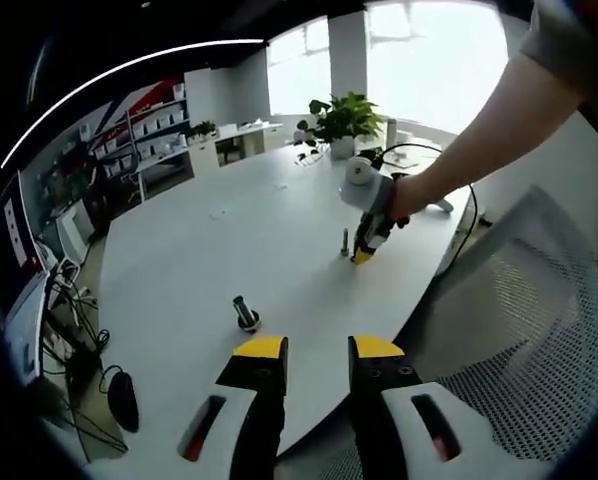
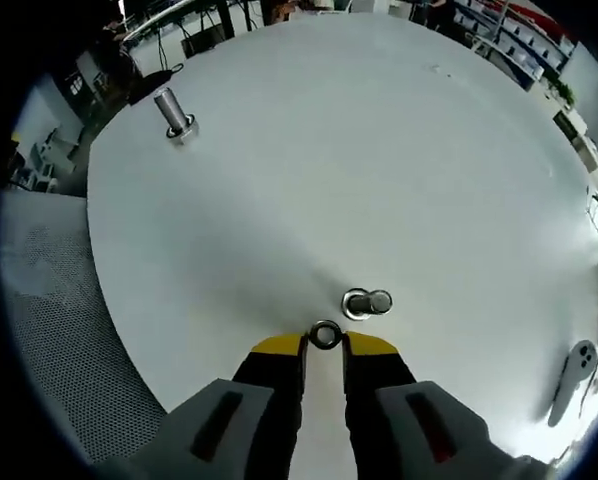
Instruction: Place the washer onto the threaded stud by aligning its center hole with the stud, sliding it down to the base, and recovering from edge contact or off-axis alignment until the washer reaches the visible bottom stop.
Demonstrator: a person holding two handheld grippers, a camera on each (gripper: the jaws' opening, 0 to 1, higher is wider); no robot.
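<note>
A small metal washer [image 2: 325, 335] is pinched between the yellow tips of my right gripper [image 2: 325, 343], which is shut on it. It hovers just short of a short threaded stud [image 2: 365, 302] that stands upright on the white table [image 2: 379, 150] and is seen almost from above. In the left gripper view the same stud [image 1: 345, 241] stands beside the right gripper [image 1: 365, 254], held by a person's hand. My left gripper [image 1: 319, 350] hangs open over the table's near edge with nothing in it. A second stud [image 1: 245, 313] [image 2: 174, 113] stands apart.
A mesh office chair [image 1: 519, 330] sits at the table's edge [image 2: 69, 300]. A potted plant [image 1: 341, 118] and cables stand at the far end. A white handheld device [image 2: 574, 375] lies on the table. A black mouse [image 1: 122, 400] and wires lie below left.
</note>
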